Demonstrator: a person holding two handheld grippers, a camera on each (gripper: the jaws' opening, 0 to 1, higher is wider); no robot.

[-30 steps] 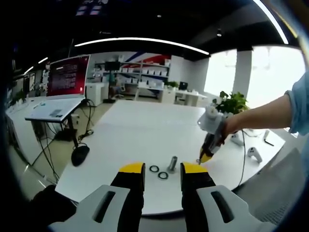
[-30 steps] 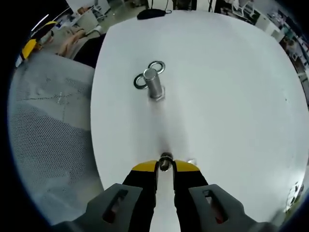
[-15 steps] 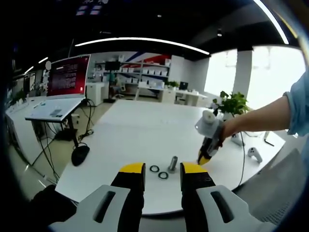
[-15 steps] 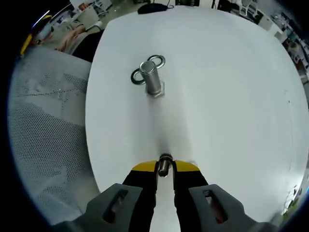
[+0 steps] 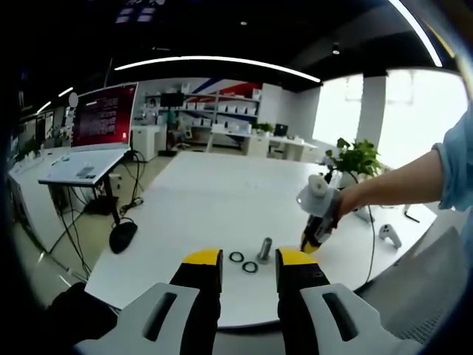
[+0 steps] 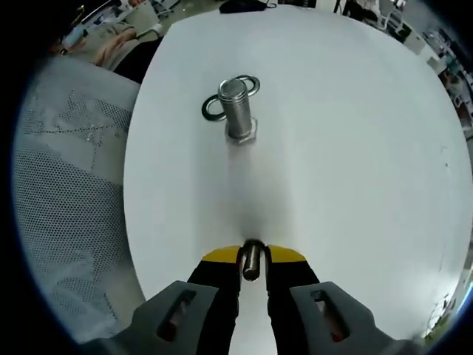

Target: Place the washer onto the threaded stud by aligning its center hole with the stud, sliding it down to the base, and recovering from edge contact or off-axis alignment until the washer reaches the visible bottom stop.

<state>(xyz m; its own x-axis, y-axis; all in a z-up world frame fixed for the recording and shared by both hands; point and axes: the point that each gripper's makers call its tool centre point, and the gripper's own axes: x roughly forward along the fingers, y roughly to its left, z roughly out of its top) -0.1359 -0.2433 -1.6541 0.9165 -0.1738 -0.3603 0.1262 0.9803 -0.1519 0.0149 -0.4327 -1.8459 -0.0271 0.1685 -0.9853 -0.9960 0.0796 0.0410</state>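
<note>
The right tongs [image 6: 252,257] are closed on a small grey metal washer [image 6: 252,260], held edge-on between the yellow-tipped jaws at 6 o'clock in the right gripper view. Ahead at 12 o'clock stands the upright silver threaded stud [image 6: 238,111] on its hexagonal base, well apart from the washer, on the white surface [image 6: 355,148]. Two more flat metal rings [image 6: 214,108] lie just behind the stud, touching or nearly touching it; whether they overlap each other I cannot tell. The left tongs [image 5: 249,260] are parted with nothing between the jaws, held back from the surface's near edge. In the left gripper view the stud [image 5: 264,250] sits at 12 o'clock of those jaws, the two rings [image 5: 243,262] at its 9 o'clock, and the right tongs [image 5: 310,242] hang at its 3 o'clock, above the surface. By my reckoning the pick-up is done; the carry over the stud, hole alignment and slide down to the base remain.
</note>
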